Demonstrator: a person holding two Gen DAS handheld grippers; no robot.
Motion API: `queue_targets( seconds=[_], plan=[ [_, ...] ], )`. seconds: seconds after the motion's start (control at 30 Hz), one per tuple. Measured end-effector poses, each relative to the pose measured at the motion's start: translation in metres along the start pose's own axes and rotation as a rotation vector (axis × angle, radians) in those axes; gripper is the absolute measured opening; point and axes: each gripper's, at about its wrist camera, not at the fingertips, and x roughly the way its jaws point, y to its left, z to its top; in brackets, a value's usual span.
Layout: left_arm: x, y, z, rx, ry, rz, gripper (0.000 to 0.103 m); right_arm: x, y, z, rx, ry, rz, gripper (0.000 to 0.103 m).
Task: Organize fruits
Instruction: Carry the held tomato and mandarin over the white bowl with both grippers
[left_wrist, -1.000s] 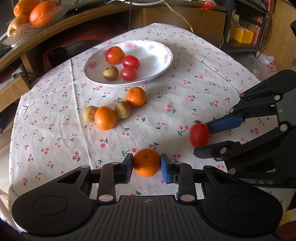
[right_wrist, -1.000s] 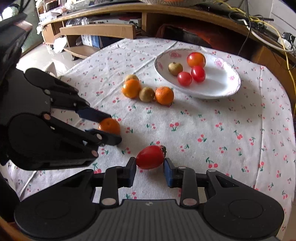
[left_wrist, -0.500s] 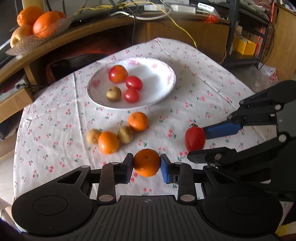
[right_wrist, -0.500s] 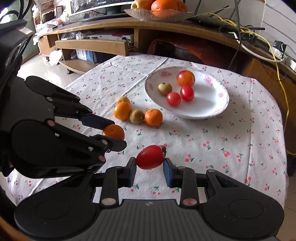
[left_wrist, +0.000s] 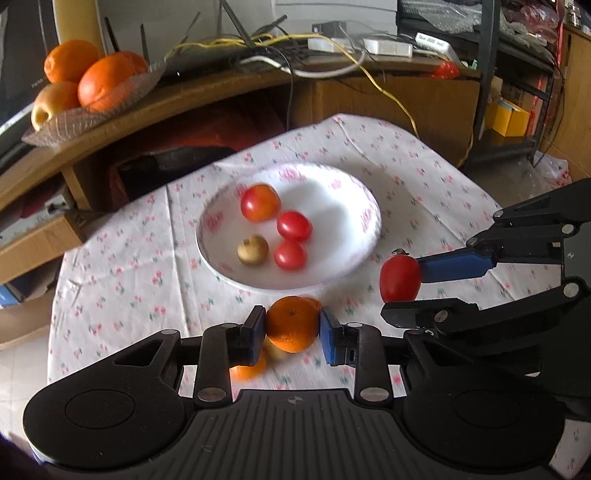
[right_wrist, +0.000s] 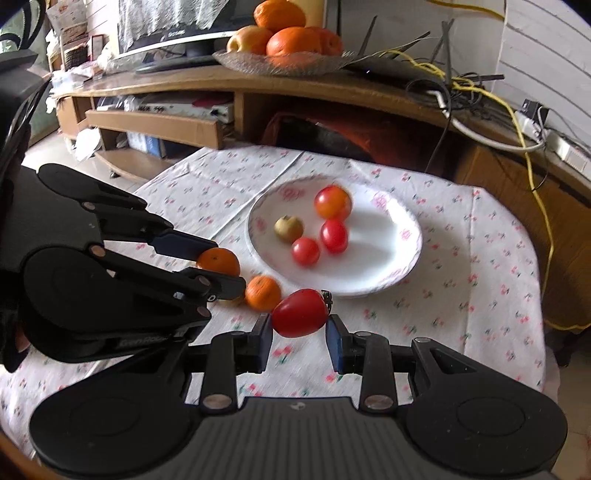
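Left gripper grips a tangerine, right gripper a tomato, both raised near the white bowl's front rim, its right half bare.

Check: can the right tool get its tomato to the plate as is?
Probably yes. The right tool grips the tomato just short of the plate's near rim; nothing lies between.
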Motion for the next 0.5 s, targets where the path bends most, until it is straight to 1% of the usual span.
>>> queue_targets(
  seconds=[0.27, 0.5],
  plan=[
    [0.019, 0.005, 0.02, -0.012, -0.005, 0.025, 0.037, 0.014, -0.013, 0.018, 0.014, -0.017, -0.041, 0.034],
    [0.034, 0.007, 0.026, -0.008, 0.011, 0.028, 0.037, 0.027, -0.019, 0.021, 0.01, -0.009, -0.067, 0.034]
  ],
)
